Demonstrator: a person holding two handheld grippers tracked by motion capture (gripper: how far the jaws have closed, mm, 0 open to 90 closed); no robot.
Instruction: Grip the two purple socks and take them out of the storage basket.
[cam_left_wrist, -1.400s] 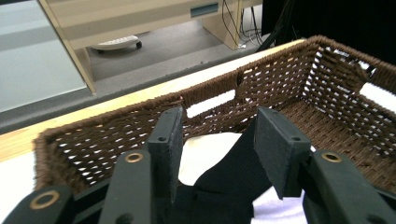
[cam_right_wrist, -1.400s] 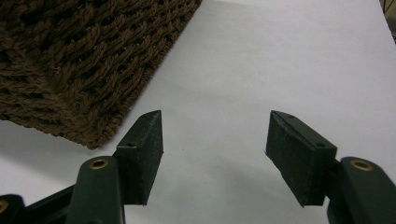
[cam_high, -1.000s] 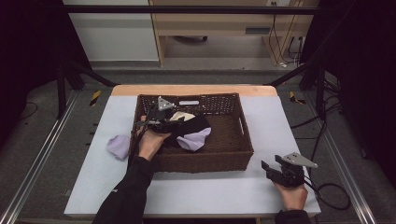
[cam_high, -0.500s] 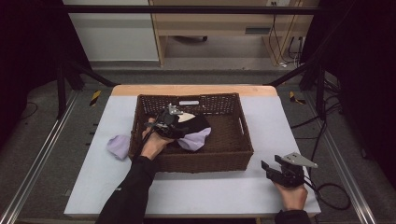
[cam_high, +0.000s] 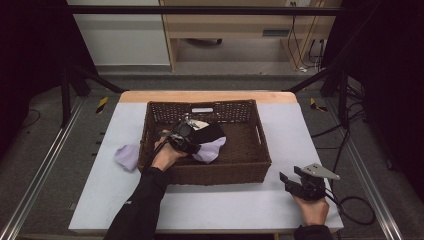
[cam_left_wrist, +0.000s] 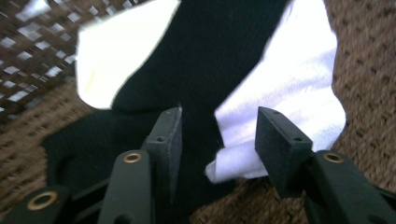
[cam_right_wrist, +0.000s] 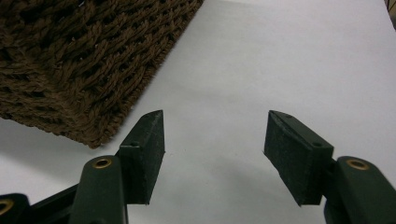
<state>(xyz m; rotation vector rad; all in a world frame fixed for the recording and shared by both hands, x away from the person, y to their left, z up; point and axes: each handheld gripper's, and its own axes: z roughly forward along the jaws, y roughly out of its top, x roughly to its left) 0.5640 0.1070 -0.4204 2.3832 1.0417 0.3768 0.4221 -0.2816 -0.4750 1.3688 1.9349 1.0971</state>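
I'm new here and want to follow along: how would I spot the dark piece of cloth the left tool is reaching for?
Find the brown woven basket in the middle of the table. Inside, toward its left, lies a small heap of cloth under the open left tool. The black cloth is the dark piece in the middle, between a white cloth and a pale lilac cloth.

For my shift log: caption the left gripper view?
Open left tool over black cloth and lavender cloth in wicker basket.

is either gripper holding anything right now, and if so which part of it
Nothing is held. The left gripper is open above the black cloth and lavender cloth in the basket. The right gripper is open over the bare table.
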